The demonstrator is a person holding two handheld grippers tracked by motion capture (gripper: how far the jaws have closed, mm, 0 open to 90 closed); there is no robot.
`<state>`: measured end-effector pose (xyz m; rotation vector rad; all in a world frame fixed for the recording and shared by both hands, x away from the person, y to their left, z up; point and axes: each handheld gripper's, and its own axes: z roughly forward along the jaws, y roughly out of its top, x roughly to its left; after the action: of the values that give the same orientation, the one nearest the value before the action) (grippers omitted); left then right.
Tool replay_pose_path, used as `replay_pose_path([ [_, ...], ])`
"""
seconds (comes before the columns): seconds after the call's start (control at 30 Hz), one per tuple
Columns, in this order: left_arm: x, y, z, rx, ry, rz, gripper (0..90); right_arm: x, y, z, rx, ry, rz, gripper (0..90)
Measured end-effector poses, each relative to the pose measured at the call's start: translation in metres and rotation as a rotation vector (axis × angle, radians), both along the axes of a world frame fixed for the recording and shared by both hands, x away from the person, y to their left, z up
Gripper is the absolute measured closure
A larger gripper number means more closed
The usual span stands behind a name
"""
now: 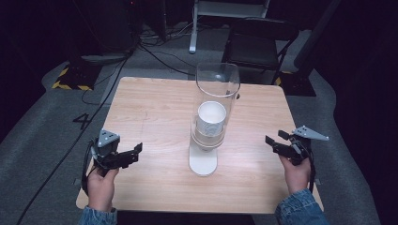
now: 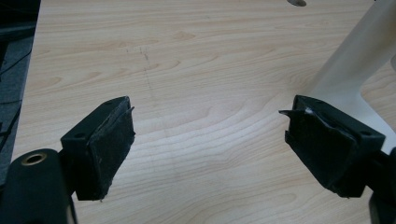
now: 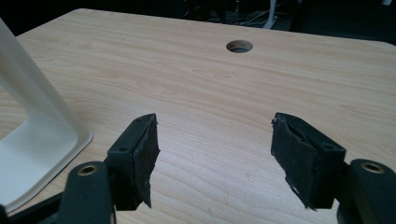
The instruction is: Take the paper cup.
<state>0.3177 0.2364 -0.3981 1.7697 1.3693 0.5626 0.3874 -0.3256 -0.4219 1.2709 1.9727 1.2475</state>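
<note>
A tall clear tube (image 1: pixel 217 89) stands upright on a white stand (image 1: pixel 203 161) in the middle of the wooden table (image 1: pixel 155 108), with a white cup (image 1: pixel 211 117) inside it. My left gripper (image 1: pixel 135 153) rests low near the table's front left, open, with nothing between its jaws (image 2: pixel 210 126); the white stand (image 2: pixel 355 60) rises to its right. My right gripper (image 1: pixel 274 139) is held near the front right, also open and empty (image 3: pixel 215 140), with the stand's base (image 3: pixel 42 140) off to its left.
A round cable hole (image 3: pixel 239 46) is cut in the table behind the tube. Beyond the far edge stands a dark chair (image 1: pixel 258 42), and cables run over the grey floor (image 1: pixel 94 108). Bare wood lies between each gripper and the stand.
</note>
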Motion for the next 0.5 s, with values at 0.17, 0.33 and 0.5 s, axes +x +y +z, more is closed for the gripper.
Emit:
replay_pose_path([
  [0.17, -0.0002, 0.0013, 0.0007, -0.006, 0.006, -0.003, 15.5, -0.0017, -0.0001, 0.0003, 0.008, -0.008, 0.004, 32.3],
  [0.33, 0.0017, 0.0023, 0.0001, -0.011, 0.009, -0.005, 15.6, -0.0030, 0.0018, -0.0013, 0.003, -0.008, 0.012, 32.3],
  [0.5, 0.0033, 0.0019, 0.0001, -0.021, 0.009, -0.007, 15.6, -0.0058, 0.0035, -0.0016, -0.001, -0.013, 0.016, 32.3],
])
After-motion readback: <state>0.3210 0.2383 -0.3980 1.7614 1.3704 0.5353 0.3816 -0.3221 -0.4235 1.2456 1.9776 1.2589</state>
